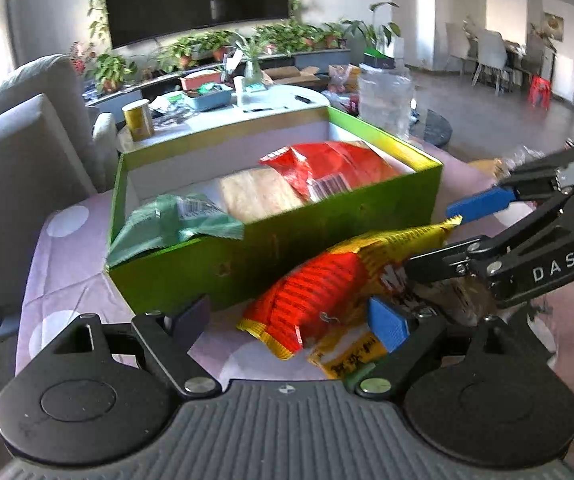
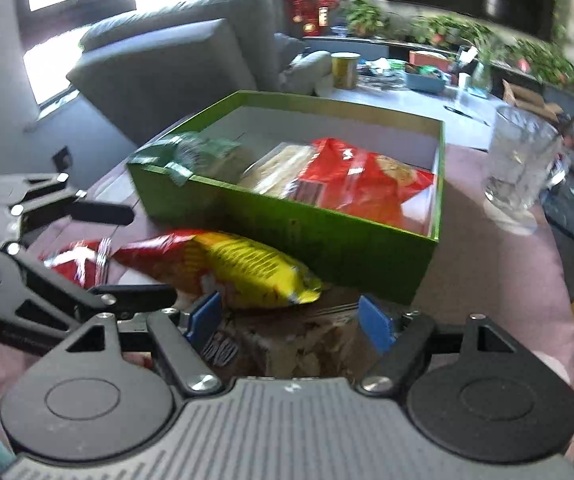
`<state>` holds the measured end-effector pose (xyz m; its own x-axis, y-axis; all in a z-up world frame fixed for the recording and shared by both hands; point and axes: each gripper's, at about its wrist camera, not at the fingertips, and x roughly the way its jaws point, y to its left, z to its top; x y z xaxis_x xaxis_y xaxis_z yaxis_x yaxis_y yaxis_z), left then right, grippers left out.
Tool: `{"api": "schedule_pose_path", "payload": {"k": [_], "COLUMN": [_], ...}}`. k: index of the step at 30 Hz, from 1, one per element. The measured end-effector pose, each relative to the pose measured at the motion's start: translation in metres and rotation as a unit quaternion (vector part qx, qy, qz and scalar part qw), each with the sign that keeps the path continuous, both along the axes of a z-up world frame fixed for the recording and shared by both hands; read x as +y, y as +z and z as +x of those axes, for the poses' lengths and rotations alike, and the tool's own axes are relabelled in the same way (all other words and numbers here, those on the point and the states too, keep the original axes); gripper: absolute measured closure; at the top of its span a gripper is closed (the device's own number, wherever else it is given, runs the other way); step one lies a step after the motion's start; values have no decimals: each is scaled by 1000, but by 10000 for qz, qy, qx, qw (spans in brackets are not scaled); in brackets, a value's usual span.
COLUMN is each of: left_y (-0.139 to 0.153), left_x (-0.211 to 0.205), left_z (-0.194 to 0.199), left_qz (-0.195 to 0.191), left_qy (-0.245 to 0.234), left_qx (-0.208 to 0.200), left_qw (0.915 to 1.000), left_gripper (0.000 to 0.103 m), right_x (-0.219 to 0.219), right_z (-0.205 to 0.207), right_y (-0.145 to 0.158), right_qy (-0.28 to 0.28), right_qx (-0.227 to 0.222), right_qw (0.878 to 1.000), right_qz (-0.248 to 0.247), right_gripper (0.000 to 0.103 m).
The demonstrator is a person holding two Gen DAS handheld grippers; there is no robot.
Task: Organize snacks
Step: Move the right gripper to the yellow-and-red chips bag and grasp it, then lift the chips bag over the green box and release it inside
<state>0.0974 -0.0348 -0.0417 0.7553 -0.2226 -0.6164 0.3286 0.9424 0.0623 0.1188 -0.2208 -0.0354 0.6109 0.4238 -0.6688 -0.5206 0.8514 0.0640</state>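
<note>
In the green box (image 1: 327, 224) three snack packets; both grippers gape, holding nothing

A red-and-yellow snack bag (image 1: 327, 296) lies flat against the green box (image 1: 271, 216) holding other packets.

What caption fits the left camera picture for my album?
Open left gripper reaching for a red-yellow snack bag beside the green box.

Pink table (image 1: 67, 264) bears green box (image 1: 327, 236), yellow-red snack bag (image 1: 327, 292), apparently a glass (image 2: 521, 168).
</note>
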Motion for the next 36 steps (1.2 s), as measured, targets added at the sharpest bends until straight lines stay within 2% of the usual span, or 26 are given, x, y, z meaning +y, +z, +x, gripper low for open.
{"api": "schedule_pose_path", "payload": {"k": [6, 11, 15, 18, 22, 23, 24, 26, 33, 36], "left_y": [6, 10, 12, 9, 0, -1, -2, -1, 3, 3], "left_x": [10, 17, 16, 6, -10, -12, -13, -13, -9, -9], "left_z": [7, 10, 5, 0, 7, 10, 13, 18, 20, 20], "left_qz": [-466, -693, -785, -673, -256, -223, -202, -216, -411, -478], "left_qy": [400, 694, 445, 85, 38, 44, 69, 136, 229, 237], "left_qx": [-63, -133, -84, -63, -41, -31, -1, 27, 12, 34], "left_qw": [9981, 9951, 9959, 9977, 9997, 9997, 9998, 9997, 9989, 9986], "left_gripper": [19, 19, 19, 19, 19, 20, 29, 41, 43, 43], "right_x": [-1, -2, -4, -4, -3, -3, -3, -3, -20, -25], "right_z": [6, 11, 14, 19, 21, 21, 21, 20, 17, 15], "right_y": [6, 10, 13, 15, 16, 16, 16, 16, 19, 18], "right_qy": [-266, -497, -629, -689, -730, -730, -721, -702, -516, -348], "right_qx": [-73, -133, -126, -100, -39, -28, -21, -15, -20, -30], "right_qw": [9986, 9959, 9941, 9932, 9923, 9922, 9922, 9923, 9894, 9901], "right_qz": [441, 745, 873, 931, 1002, 1008, 1012, 1019, 1356, 1356], "right_gripper": [38, 38, 38, 38, 38, 38, 38, 38, 38, 38]}}
